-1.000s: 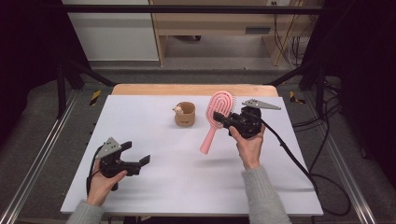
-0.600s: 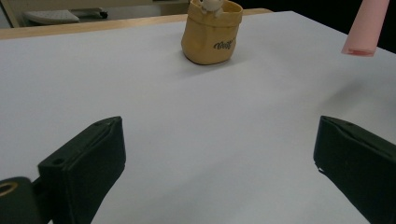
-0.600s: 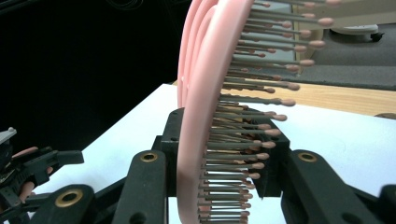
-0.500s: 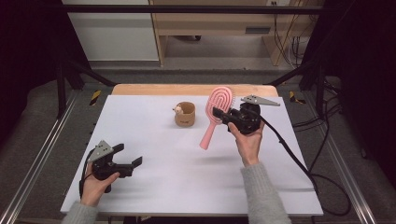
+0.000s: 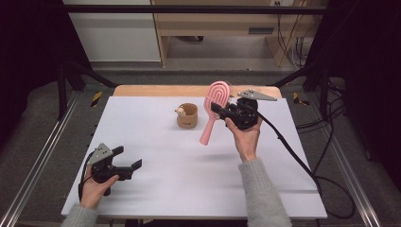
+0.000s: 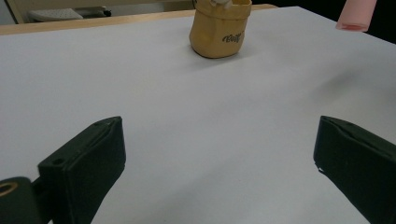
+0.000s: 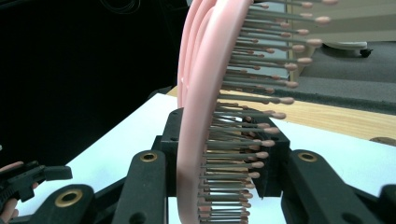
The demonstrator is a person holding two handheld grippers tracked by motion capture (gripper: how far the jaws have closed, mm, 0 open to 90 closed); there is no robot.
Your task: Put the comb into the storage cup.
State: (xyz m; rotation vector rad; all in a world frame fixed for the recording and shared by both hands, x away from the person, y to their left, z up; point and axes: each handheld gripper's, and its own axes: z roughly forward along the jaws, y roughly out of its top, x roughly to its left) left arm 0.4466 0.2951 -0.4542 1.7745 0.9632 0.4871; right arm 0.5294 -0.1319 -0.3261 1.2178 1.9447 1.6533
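Note:
A pink hairbrush hangs above the white table, head up and handle slanting down to the left. My right gripper is shut on its head. In the right gripper view the bristled head stands on edge, with the right gripper clamped on it from both sides. A small tan cup with a cream figure on its rim stands just left of the brush. My left gripper rests near the table's front left, open and holding nothing. Ahead of the left gripper stand the cup and the brush's handle end.
The white tabletop has a wooden strip along its far edge. A black cable trails from the right gripper over the table's right side. Metal frame rails run beside the table.
The right gripper has lifted the brush slightly higher. The left gripper has shifted a little toward the near left edge, still open.

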